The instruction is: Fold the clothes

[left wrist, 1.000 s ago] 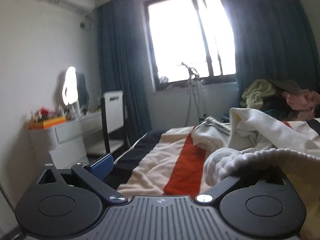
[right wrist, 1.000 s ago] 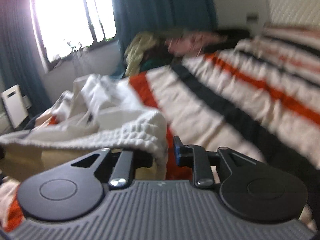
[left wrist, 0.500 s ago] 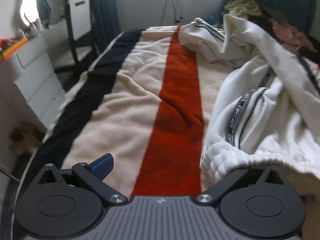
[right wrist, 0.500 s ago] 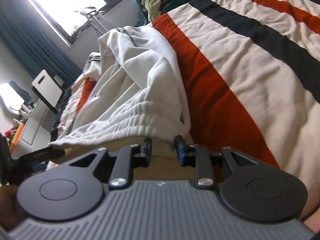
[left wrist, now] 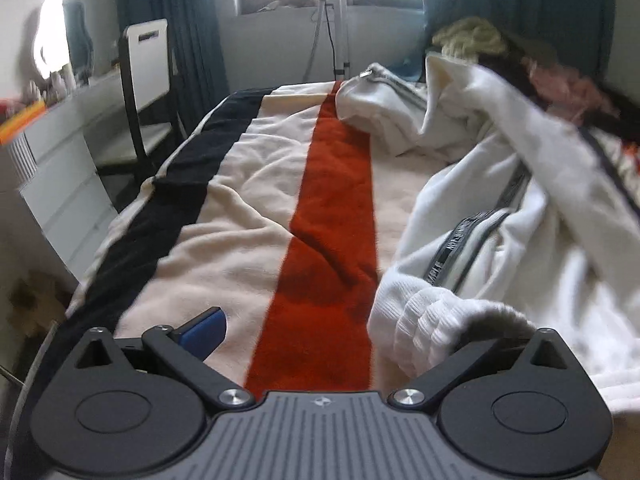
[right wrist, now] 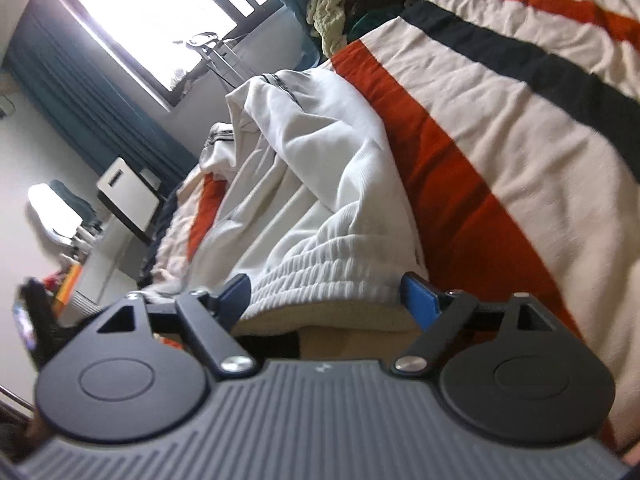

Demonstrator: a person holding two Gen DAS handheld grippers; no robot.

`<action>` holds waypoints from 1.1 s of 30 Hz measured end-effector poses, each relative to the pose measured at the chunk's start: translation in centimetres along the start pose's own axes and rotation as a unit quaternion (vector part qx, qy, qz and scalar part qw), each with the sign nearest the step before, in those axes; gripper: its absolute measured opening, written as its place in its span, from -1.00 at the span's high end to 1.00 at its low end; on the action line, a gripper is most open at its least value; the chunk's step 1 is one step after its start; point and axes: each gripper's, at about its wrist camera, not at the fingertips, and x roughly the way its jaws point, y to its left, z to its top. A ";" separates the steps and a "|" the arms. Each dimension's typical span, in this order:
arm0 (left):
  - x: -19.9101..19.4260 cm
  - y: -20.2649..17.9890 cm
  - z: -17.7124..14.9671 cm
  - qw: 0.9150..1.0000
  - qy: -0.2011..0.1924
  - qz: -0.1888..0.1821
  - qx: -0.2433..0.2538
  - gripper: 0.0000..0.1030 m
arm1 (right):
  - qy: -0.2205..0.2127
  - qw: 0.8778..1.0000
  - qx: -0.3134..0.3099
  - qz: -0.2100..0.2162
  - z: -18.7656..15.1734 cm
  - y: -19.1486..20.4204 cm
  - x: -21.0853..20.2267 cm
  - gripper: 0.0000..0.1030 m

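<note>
- White garment (left wrist: 500,232): crumpled on the right side of the striped blanket (left wrist: 248,216); ribbed hem near.
- Left gripper (left wrist: 360,332): fingers spread wide, right finger hidden under the hem; any hold cannot be told.
- Right gripper (right wrist: 326,294): fingers spread wide either side of the hem, not clamped.
- Chair (left wrist: 146,80): far left beside bed.

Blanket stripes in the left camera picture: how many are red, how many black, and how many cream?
Red stripes: 1
Black stripes: 1
Cream bands: 2, one between the black and the red, one past the red, partly under the white garment
Total: 4
</note>
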 end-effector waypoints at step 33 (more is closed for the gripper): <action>-2.3 -11.6 -14.9 0.703 -0.280 0.136 0.639 -0.99 | -0.011 0.998 0.030 -0.053 0.0 -1.3 1.0 -0.63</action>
